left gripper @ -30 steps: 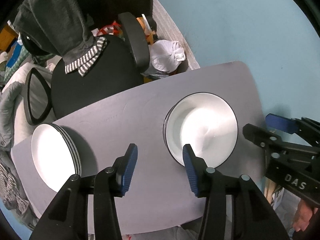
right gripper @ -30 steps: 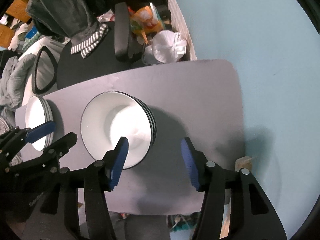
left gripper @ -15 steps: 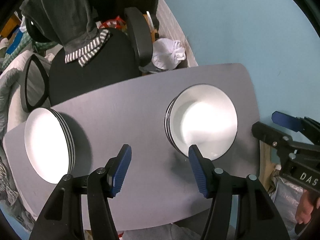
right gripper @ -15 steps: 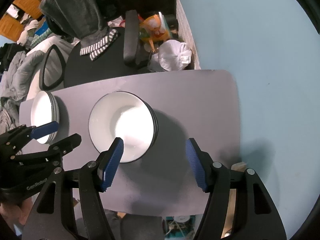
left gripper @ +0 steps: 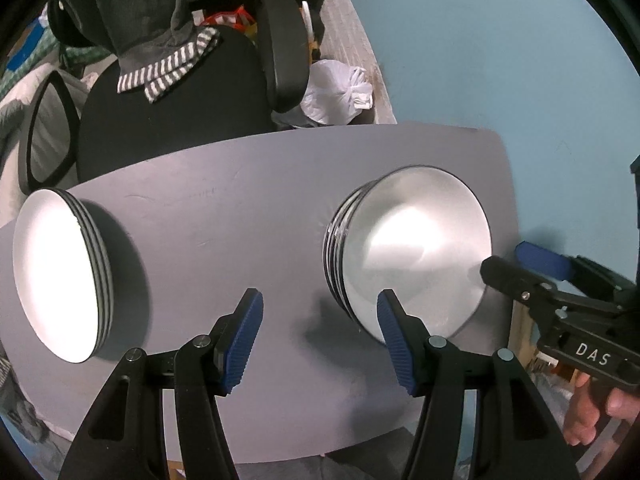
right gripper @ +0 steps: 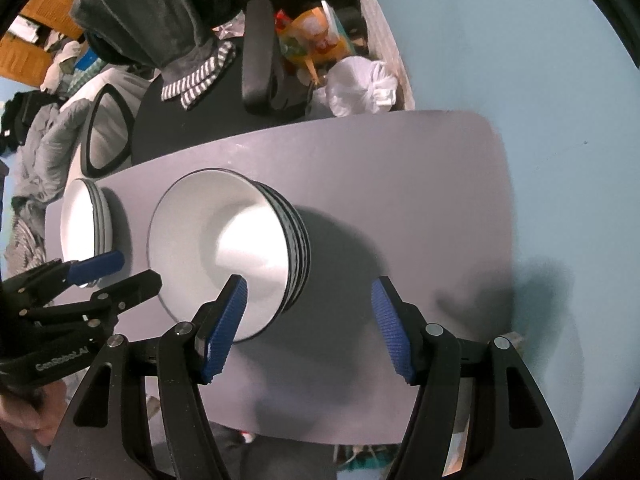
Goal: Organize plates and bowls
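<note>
Two stacks of white, dark-rimmed dishes stand on a grey table (left gripper: pixel 224 216). A stack of bowls (left gripper: pixel 412 248) is on the right, also in the right wrist view (right gripper: pixel 224 248). A stack of plates (left gripper: pixel 60 272) is at the left edge, also in the right wrist view (right gripper: pixel 82 224). My left gripper (left gripper: pixel 320 336) is open and empty above the table between the stacks. My right gripper (right gripper: pixel 308 320) is open and empty, its left finger over the bowls' near rim. It shows in the left wrist view (left gripper: pixel 528 268) beside the bowls.
A black office chair (left gripper: pixel 180 92) with a grey and striped garment stands behind the table. A white plastic bag (left gripper: pixel 340 88) lies on the floor by the blue wall (left gripper: pixel 500 60). Clutter and bedding fill the left background.
Both grippers have come lower and nearer to the table, so the bowl and plate stacks look larger. Both stay open and empty.
</note>
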Tool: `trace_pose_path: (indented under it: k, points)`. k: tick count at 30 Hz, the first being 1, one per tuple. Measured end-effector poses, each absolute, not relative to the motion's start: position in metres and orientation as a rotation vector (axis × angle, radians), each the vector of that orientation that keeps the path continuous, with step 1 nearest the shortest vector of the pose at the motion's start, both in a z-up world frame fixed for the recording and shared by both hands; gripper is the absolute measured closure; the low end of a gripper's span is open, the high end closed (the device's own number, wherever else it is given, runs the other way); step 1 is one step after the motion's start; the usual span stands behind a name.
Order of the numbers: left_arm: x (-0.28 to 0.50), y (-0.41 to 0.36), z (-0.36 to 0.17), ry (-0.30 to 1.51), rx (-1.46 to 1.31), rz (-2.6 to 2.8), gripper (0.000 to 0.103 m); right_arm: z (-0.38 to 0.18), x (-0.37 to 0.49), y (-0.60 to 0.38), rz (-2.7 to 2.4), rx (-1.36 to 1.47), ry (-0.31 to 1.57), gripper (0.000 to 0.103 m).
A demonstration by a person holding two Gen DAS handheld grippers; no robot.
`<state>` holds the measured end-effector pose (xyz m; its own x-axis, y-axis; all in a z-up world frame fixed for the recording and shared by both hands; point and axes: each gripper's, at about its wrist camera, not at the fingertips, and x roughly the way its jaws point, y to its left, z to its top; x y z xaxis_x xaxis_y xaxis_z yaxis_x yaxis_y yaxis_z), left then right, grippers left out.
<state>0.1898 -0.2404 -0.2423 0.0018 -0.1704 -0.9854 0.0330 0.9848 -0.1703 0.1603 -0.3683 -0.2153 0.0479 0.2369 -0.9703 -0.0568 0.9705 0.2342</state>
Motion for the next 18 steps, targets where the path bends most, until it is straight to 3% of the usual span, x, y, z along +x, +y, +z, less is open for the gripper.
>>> trace_pose_path:
  k: [18]
  points:
    - [0.207,-0.237,-0.287,1.628,-0.226,-0.123,0.042,-0.260,0.187,-0.367,0.303,0.237,1.573,0.039]
